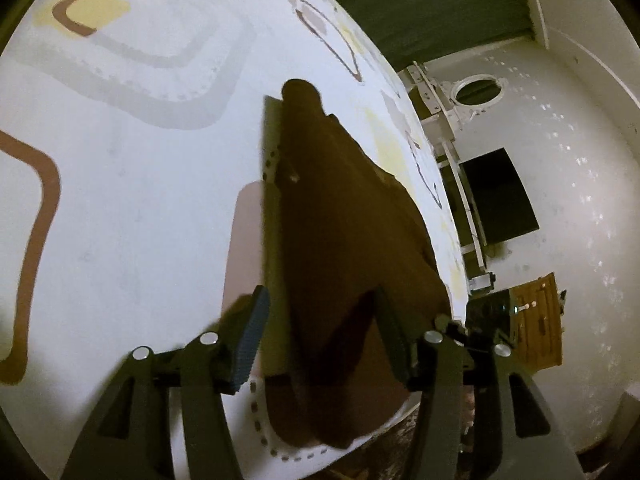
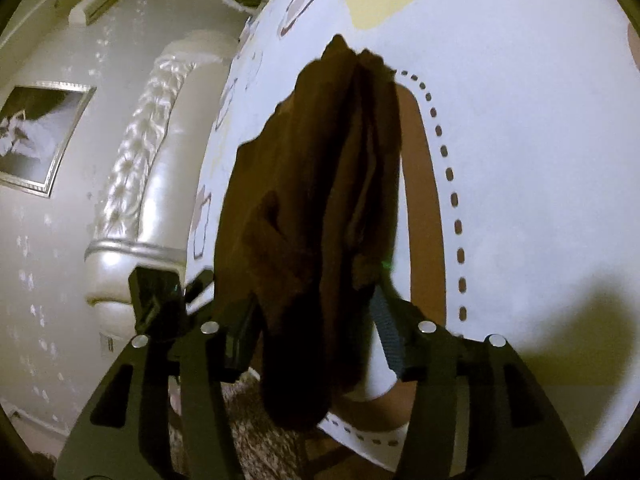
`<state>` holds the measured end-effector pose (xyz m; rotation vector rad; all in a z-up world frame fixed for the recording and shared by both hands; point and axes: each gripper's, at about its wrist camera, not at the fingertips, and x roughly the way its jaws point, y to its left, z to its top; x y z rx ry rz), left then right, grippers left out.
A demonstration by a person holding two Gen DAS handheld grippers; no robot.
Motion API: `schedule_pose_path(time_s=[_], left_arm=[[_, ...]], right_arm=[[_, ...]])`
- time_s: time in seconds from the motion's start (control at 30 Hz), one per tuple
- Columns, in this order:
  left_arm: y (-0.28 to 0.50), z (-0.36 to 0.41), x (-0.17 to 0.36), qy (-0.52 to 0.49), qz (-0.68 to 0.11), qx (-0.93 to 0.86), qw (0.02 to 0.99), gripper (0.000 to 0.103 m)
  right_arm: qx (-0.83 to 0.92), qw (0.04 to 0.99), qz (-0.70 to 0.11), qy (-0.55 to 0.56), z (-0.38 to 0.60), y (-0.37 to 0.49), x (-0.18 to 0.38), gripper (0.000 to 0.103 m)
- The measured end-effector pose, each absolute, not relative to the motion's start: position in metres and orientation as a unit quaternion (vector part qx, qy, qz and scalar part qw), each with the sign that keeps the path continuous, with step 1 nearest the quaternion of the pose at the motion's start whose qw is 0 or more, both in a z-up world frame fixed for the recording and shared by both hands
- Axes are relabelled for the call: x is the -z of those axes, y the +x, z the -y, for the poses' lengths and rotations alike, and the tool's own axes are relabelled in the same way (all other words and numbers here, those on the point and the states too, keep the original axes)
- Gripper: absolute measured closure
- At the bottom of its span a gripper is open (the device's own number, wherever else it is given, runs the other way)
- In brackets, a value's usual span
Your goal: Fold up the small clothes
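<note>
Near the edge of a white bedsheet (image 1: 132, 208) printed with brown, grey and yellow rounded squares, the left wrist view shows a dark brown garment (image 1: 340, 240) lying in a long folded strip that runs away from the camera. The left gripper (image 1: 320, 340) stands about half open over the near end of that strip; its ribbed left pad (image 1: 248, 344) is clear of the cloth, while the right finger (image 1: 394, 344) lies along the cloth's edge, and the pads do not press on the fabric. Beyond the bed's edge on the right are a pale patterned wall (image 1: 580, 160), a green curtain (image 1: 420, 4) and a small wooden piece of furniture (image 1: 538, 320). From the right wrist view, the same brown garment (image 2: 320, 200) appears bunched into lengthwise folds, its near end hanging over the edge of the bed toward a mottled carpet (image 2: 256, 432). The right gripper (image 2: 316, 340) is likewise about half open, the cloth passing loosely between its two fingers without being clamped. To the left stand a cream tufted headboard (image 2: 140, 152) and a framed picture (image 2: 40, 136) on the wall.
</note>
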<state>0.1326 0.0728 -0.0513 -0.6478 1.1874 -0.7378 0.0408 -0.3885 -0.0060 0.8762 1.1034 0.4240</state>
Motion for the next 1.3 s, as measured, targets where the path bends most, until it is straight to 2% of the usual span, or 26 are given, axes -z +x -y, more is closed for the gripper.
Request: schedule_pose_path(time_s=[0.17, 0.37, 0.63, 0.67, 0.73, 0.83, 1.1, 1.3], left_arm=[[0.141, -0.071, 0.054, -0.284, -0.538, 0.335, 0.719, 0.048], [0.147, -0.073, 0.053, -0.281, -0.539, 0.333, 0.721, 0.048], [0.144, -0.071, 0.053, -0.280, -0.540, 0.332, 0.721, 0.045], [0.145, -0.071, 0.053, -0.280, -0.541, 0.331, 0.721, 0.045], [0.145, -0.071, 0.053, -0.273, -0.542, 0.330, 0.723, 0.045], [0.144, -0.072, 0.052, -0.260, -0.543, 0.332, 0.726, 0.045], [0.160, -0.070, 0.028, -0.226, -0.516, 0.336, 0.755, 0.043], [0.208, -0.059, 0.048, -0.260, -0.535, 0.328, 0.734, 0.041]], right_arm=[[-0.163, 0.759, -0.487, 0.400, 0.412, 0.028, 0.000, 0.045], [-0.150, 0.762, -0.453, 0.437, 0.429, 0.039, -0.002, 0.044], [-0.163, 0.759, -0.463, 0.428, 0.407, 0.051, 0.008, 0.044], [-0.160, 0.761, -0.463, 0.425, 0.407, 0.052, 0.009, 0.045], [-0.140, 0.774, -0.469, 0.401, 0.407, 0.055, 0.008, 0.056], [-0.126, 0.778, -0.475, 0.392, 0.412, 0.055, 0.006, 0.060], [-0.150, 0.772, -0.439, 0.435, 0.433, 0.078, -0.002, 0.039], [-0.165, 0.757, -0.442, 0.452, 0.429, 0.128, 0.011, 0.039]])
